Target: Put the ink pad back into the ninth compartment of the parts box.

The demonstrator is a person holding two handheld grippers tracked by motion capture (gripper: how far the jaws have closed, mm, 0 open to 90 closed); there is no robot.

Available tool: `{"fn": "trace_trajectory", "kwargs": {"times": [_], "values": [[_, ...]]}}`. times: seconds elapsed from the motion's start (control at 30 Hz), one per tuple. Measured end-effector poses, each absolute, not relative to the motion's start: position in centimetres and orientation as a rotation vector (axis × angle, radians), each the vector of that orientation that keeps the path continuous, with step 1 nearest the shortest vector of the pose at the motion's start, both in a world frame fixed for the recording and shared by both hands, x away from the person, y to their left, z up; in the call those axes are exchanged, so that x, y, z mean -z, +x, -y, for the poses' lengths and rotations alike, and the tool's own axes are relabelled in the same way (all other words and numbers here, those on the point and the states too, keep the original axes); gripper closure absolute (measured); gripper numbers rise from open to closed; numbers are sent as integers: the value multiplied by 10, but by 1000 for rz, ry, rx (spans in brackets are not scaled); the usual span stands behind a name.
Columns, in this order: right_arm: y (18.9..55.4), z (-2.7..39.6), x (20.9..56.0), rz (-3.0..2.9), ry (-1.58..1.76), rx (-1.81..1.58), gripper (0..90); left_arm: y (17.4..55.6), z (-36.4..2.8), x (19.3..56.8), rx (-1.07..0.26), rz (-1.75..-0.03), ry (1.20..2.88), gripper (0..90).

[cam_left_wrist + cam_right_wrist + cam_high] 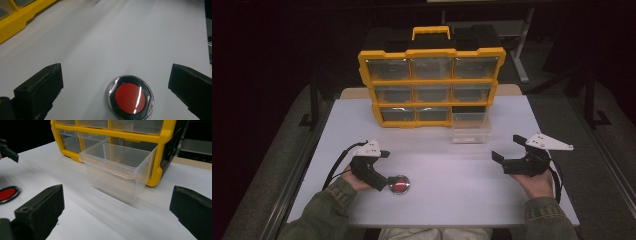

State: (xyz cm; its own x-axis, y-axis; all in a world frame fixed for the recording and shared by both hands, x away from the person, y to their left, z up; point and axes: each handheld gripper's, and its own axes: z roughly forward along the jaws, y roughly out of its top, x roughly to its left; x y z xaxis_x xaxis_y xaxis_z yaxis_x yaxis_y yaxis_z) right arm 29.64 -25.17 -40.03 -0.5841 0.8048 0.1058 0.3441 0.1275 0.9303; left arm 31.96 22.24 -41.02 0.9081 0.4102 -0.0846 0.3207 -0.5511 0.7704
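A round red disc (399, 184) with a clear rim lies on the white table (447, 190) near the front left. My left gripper (384, 170) stands open just left of it; in the left gripper view the disc (130, 98) lies low between the wide-apart jaws (115, 68), nearer the right one and untouched. My right gripper (507, 148) is open at the right, holding nothing. Ahead of its jaws (117, 188) stands a clear plastic drawer (117, 172), out of its slot and resting on the table in front of the yellow organizer (112, 131).
The yellow organizer (432, 80) with clear drawers stands upright at the table's far middle, its bottom-right slot open behind the loose drawer (471, 127). Bare table lies between the two grippers. The floor around the table is dark.
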Motion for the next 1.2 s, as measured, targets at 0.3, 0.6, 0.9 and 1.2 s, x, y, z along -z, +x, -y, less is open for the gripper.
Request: {"fn": "trace_trajectory", "kwargs": {"times": [0.3,0.6,0.9,1.2], "values": [[297,251,401,-1994,1104,-1451,0,319,-219,416,-110,-508,2223,0],[297,251,401,-2004,1103,-1444,0,316,-215,422,-74,-487,2257,0],[297,250,401,-2011,1103,-1443,0,315,-211,426,-14,-471,2282,0],[297,249,402,-2017,1102,-1444,0,314,-206,430,16,-453,2320,0]]}}
